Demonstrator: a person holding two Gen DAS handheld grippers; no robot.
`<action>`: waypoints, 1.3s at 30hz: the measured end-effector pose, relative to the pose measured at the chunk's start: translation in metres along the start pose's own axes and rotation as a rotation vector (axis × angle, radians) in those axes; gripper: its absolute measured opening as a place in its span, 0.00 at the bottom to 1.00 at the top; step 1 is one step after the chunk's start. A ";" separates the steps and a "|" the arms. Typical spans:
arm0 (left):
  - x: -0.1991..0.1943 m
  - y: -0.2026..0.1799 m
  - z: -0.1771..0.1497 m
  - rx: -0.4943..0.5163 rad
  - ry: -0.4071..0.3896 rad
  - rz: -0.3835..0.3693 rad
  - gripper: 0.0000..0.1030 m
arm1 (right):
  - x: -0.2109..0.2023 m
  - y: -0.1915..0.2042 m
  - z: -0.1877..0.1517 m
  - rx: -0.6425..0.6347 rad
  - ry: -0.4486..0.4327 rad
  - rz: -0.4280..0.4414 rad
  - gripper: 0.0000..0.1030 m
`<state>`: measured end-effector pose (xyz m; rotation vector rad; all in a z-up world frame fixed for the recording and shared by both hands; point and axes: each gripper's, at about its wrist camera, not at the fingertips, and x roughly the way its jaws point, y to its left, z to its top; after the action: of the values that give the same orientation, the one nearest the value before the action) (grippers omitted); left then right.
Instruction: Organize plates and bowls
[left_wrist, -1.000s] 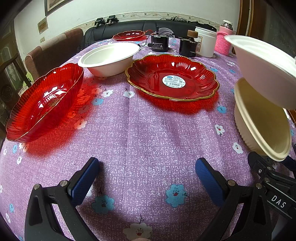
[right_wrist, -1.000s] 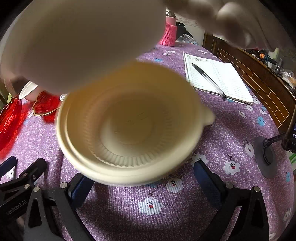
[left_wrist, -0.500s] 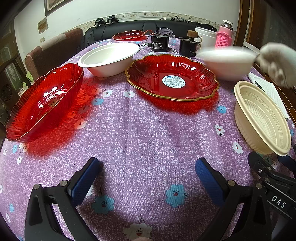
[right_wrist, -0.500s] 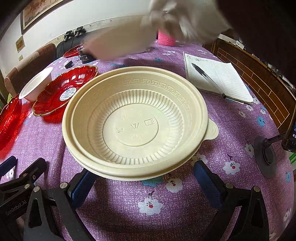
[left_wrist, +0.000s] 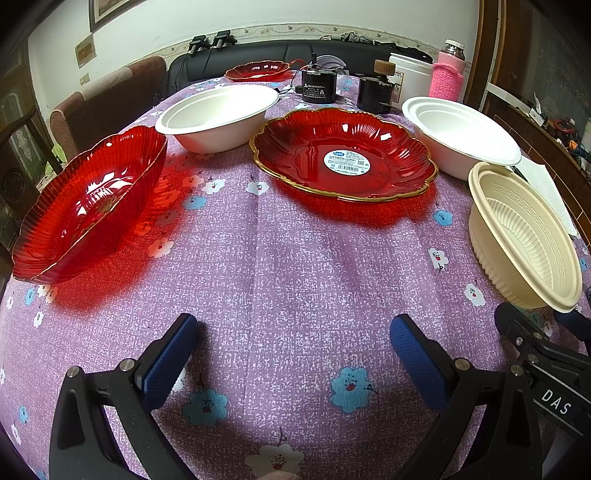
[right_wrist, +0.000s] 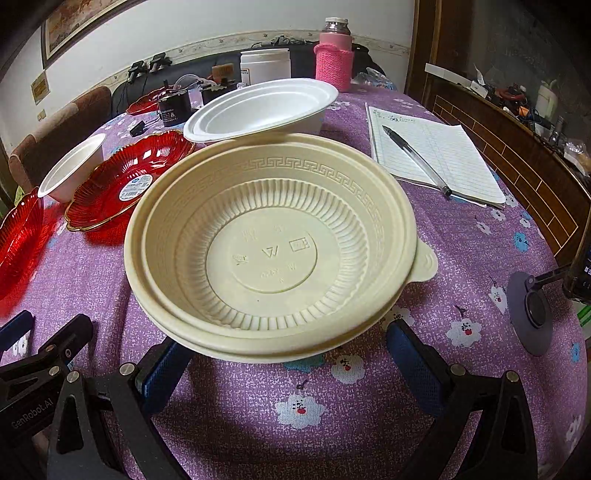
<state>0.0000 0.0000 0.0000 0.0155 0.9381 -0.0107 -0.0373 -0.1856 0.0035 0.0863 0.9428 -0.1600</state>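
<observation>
- Left wrist view: the left tool (left_wrist: 291, 341) stands wide apart and empty, low over the bare purple flowered cloth of the desk (left_wrist: 295, 266).
- Taking the labelled red plate (left_wrist: 343, 153) as the mark: it lies flat and mouth up beyond the tool, its long axis running left to right.
- Left of that plate and a little farther back stands a white bowl (left_wrist: 218, 110), upright.
- Well to the plate's left, at the desk's edge, a red dish (left_wrist: 88, 203) sits tilted, its long axis running from near left to far right.
- Just right of the plate sits a second white bowl (left_wrist: 458, 136), mouth up.
- Nearer than that, right of the plate, is the cream ribbed bowl (left_wrist: 524, 236), upright; the tip of the right tool (left_wrist: 535, 336) shows just in front of it.
- Behind the plate, at the far edge, lies another red plate (left_wrist: 258, 71).
- Right wrist view: the right tool (right_wrist: 288, 354) is spread wide and grips nothing; the cream ribbed bowl (right_wrist: 273, 243) sits just ahead of it, mouth up, rim tab (right_wrist: 424, 264) pointing right.
- The second white bowl (right_wrist: 262, 107) is just behind the cream one; whether they touch I cannot tell.
- The labelled red plate (right_wrist: 129, 181) lies left of the cream bowl, with the first white bowl (right_wrist: 72, 166) beyond it.
- A notepad (right_wrist: 432, 155) with a pen (right_wrist: 413, 157) lies to the cream bowl's right.
</observation>
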 end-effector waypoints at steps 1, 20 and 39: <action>0.000 0.000 0.000 0.000 0.000 0.000 1.00 | 0.000 0.000 0.000 0.000 0.000 0.000 0.99; -0.004 -0.006 -0.002 -0.019 0.015 0.014 1.00 | -0.003 -0.004 -0.001 -0.005 0.027 0.021 0.99; -0.042 0.012 -0.030 0.026 0.086 -0.120 0.93 | -0.035 0.005 -0.044 -0.071 0.130 0.056 1.00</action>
<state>-0.0489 0.0124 0.0159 -0.0163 1.0238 -0.1345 -0.0917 -0.1704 0.0056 0.0581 1.0733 -0.0696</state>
